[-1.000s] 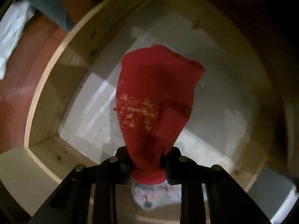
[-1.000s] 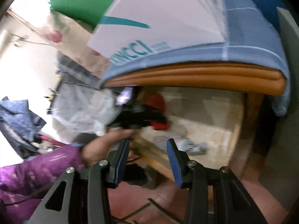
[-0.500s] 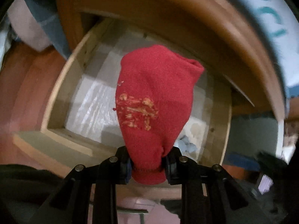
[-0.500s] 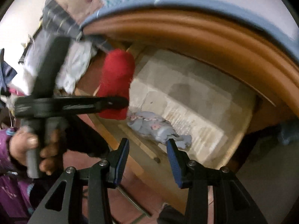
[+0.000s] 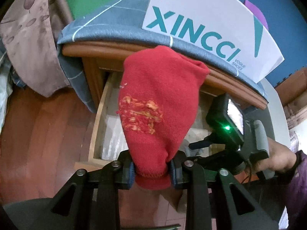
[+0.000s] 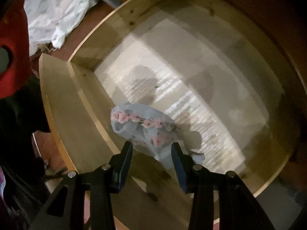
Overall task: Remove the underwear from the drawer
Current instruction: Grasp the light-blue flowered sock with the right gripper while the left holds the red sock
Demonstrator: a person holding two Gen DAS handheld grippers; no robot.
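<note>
Wooden drawer [image 6: 57, 103], pulled out over red floor: blue floral underwear [image 6: 142, 128] crumpled at 7 o'clock against front wall, light, limp, best pinched mid-bunch; right gripper [image 6: 152, 153] spread, just widened, straddling it untouched; left gripper [image 5: 152, 169] pinching red garment [image 5: 159, 105].

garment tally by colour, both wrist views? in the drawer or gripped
Red: 1, the red knitted garment clamped in the left gripper, above the open wooden drawer.
Light blue: 1, the light blue garment with pink flowers lying in the drawer, ahead of the open right gripper.
Total: 2
</note>
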